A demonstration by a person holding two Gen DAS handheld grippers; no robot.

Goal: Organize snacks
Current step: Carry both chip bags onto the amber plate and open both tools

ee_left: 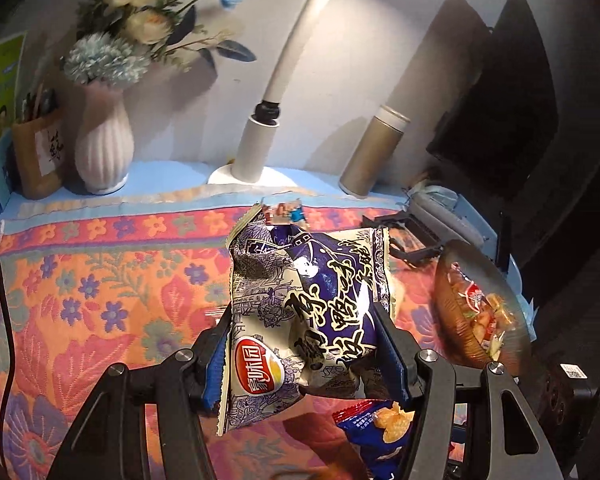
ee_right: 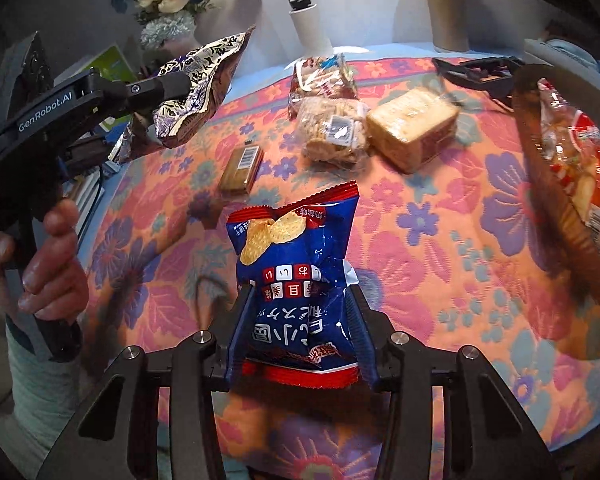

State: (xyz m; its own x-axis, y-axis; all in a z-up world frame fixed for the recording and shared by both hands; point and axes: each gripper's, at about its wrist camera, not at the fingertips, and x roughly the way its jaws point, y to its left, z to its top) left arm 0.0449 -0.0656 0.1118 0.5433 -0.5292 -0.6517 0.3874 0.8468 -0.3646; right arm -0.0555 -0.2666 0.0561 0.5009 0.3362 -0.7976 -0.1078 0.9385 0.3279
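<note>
Between the blue pads of your left gripper (ee_left: pixel 304 356), in the left wrist view, sits the purple-and-cream chip bag (ee_left: pixel 300 304), pinched across its lower half and held up off the floral desk (ee_left: pixel 80 288). The jaws are closed partway, as far as the bag lets them. Judge it light, air-filled and crinkly; the film looks slick and the chips inside will crush, so squeeze only enough to stop it sliding. Its crumpled top leans away from you, toward the lamp base (ee_left: pixel 256 148). The brown basket (ee_left: pixel 480 304), already holding a red packet, lies to the right, near but apart.

Down the right wrist view, your right gripper (ee_right: pixel 300 336) clamps the blue-and-red cracker bag (ee_right: pixel 296 280) at its waist, upside down to you, with its far end over the desk. It should handle the same: puffy, light, fragile. Farther off lie a small brown bar (ee_right: pixel 242 168), two clear packets of biscuits (ee_right: pixel 328 108) and a wrapped cake block (ee_right: pixel 412 128), none touching your gripper. The basket rim (ee_right: pixel 556 184) curves along the right.
</note>
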